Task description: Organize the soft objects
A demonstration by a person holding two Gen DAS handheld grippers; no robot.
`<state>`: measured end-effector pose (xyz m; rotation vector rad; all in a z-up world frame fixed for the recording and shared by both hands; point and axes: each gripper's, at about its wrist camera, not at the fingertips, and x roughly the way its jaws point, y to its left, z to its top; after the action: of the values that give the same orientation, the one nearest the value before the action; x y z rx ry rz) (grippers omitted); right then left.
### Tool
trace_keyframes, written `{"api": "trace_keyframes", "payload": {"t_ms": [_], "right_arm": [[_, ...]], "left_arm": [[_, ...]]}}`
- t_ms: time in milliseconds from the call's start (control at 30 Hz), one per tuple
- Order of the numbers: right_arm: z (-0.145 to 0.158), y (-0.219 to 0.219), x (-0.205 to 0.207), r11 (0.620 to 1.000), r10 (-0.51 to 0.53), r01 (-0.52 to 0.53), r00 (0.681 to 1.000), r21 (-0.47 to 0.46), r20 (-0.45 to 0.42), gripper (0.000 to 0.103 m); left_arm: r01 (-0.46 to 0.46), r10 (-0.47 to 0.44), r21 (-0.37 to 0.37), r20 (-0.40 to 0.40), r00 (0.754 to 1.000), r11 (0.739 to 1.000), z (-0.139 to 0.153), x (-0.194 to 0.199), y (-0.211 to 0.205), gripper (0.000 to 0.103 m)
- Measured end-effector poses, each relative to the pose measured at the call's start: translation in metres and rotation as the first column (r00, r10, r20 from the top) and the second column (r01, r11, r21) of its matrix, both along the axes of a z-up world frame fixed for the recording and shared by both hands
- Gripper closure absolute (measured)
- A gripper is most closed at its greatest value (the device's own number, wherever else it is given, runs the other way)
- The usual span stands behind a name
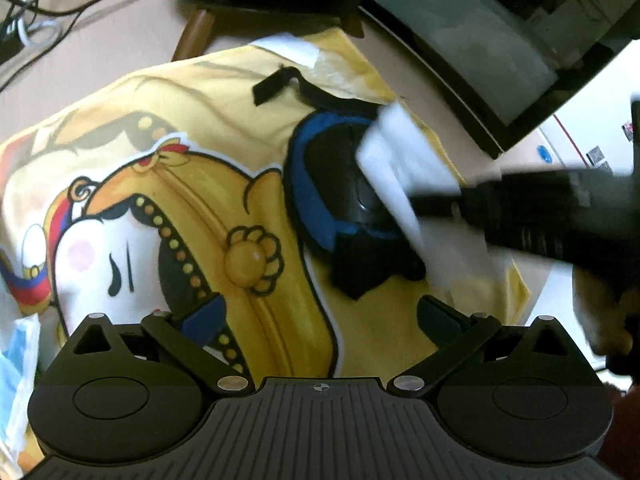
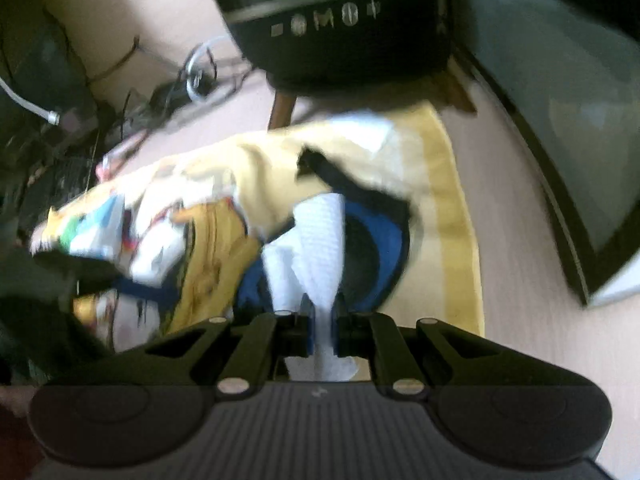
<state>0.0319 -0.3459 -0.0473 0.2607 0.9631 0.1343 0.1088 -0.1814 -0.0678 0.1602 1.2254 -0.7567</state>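
Note:
A yellow cushion (image 1: 168, 184) with a cartoon print lies on the floor. On its right half rests a blue and black padded guard (image 1: 332, 184) with a black strap (image 1: 272, 84). My left gripper (image 1: 320, 316) hovers open over the cushion, with nothing between its fingers. From the right, my right gripper (image 1: 424, 202) reaches in, shut on a white cloth (image 1: 396, 160) that drapes over the guard. In the right wrist view the white cloth (image 2: 308, 248) runs from the guard (image 2: 380, 248) into the shut right gripper (image 2: 323, 320). The cushion (image 2: 452, 240) is blurred there.
A black unit on brown wooden legs (image 1: 196, 32) stands beyond the cushion. Cables (image 1: 36, 8) lie tangled on the floor at the far left. A dark-framed panel (image 1: 480, 40) leans at the right. A light blue cloth (image 1: 16, 364) shows at the lower left edge.

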Motion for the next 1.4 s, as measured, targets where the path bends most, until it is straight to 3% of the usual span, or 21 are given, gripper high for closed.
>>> {"api": "trace_keyframes", "payload": {"t_ms": [133,300,367,567,667,767,900,1100,1267,1400], "right_arm": [[0.007,0.008,0.013,0.991,0.063,-0.066,0.998,0.118,0.027,0.093],[-0.007,0.027,0.012,0.988,0.154,-0.153,0.987,0.031,-0.036,0.093],[-0.007,0.016,0.007,0.991,0.130,-0.128,0.991,0.046,-0.045,0.093],[0.000,-0.010,0.001,0.999,0.036,-0.038,0.998,-0.038,-0.042,0.094],[0.006,-0.019,0.008,0.995,-0.042,0.041,0.999,-0.090,-0.001,0.094],[0.011,-0.022,0.022,0.996,-0.075,0.077,0.996,-0.049,0.055,0.094],[0.001,-0.016,0.051,0.994,-0.087,0.091,0.994,-0.064,0.061,0.094],[-0.014,0.004,0.072,0.986,-0.028,0.037,0.998,-0.164,0.054,0.093],[-0.011,0.007,0.073,0.999,0.035,-0.033,0.998,-0.041,0.047,0.093],[-0.004,0.011,0.069,0.997,0.077,-0.076,0.996,-0.021,0.053,0.093]], "left_arm": [[0.009,-0.009,0.006,0.007,1.000,1.000,0.000,-0.006,-0.002,0.000],[-0.027,0.027,-0.002,0.002,1.000,1.000,0.000,-0.008,0.006,0.000],[-0.061,0.061,-0.012,-0.007,0.998,0.998,0.000,-0.006,0.012,0.000],[-0.082,0.082,-0.016,-0.003,0.997,0.997,0.004,-0.006,0.018,0.000],[-0.076,0.076,-0.009,-0.004,0.997,0.997,0.005,-0.005,0.018,0.000],[-0.070,0.070,-0.002,-0.005,0.998,0.998,0.006,-0.005,0.018,0.000],[-0.071,0.071,0.013,0.000,0.997,0.997,0.007,-0.006,0.019,0.000],[-0.102,0.102,0.022,0.026,0.994,0.995,0.009,-0.007,0.024,0.000],[-0.155,0.156,-0.011,0.096,0.983,0.988,0.027,-0.005,0.034,0.000],[-0.266,0.276,-0.086,0.146,0.950,0.960,0.060,0.008,0.071,0.000]]}}
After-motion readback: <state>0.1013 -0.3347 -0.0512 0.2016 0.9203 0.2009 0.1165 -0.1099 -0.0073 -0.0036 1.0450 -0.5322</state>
